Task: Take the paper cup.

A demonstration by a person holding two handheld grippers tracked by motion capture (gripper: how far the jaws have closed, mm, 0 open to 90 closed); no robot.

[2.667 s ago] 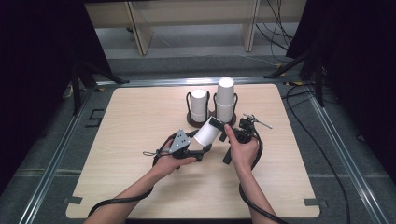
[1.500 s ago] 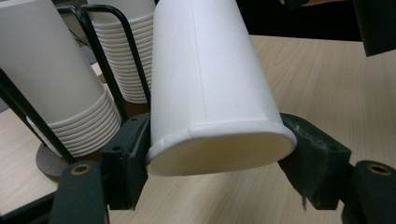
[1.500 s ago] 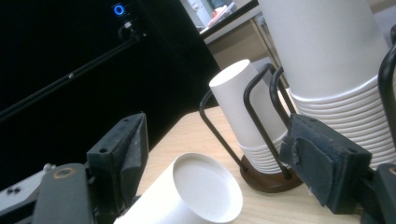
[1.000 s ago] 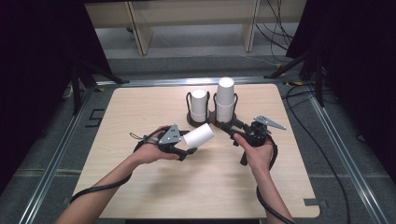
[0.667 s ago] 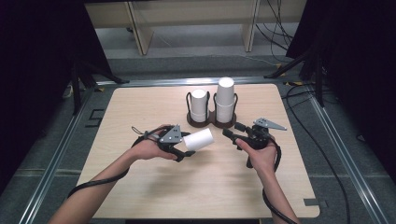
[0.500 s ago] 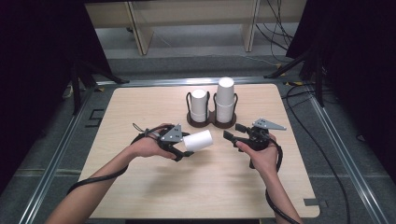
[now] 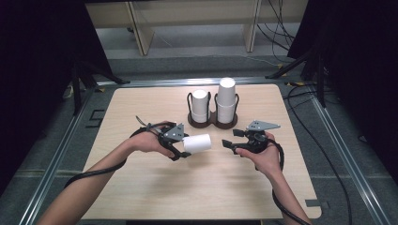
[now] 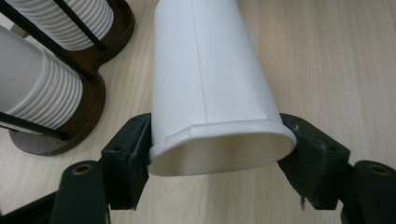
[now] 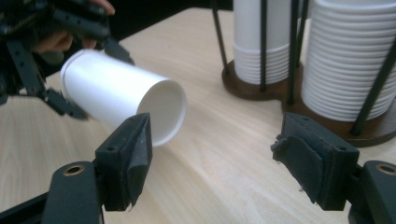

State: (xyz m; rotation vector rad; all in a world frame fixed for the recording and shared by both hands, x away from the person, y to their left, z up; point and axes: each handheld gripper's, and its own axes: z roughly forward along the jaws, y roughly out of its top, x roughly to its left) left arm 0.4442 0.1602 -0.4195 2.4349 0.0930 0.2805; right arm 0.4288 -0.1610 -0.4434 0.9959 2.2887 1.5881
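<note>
The cup (image 7: pixel 197 143) lies on its side in the air just in front of the rack (image 7: pixel 212 123), pinched at its rim by the left gripper (image 8: pixel 212 154), whose jaws already dent the paper. A harder squeeze could crush the rim, or the cup could slip out. The right gripper (image 7: pixel 228 143), beside the rack, stands open and empty, near the cup's base.

High overhead, two close views, shared cup rack (image 7: pixel 212 123)
</note>
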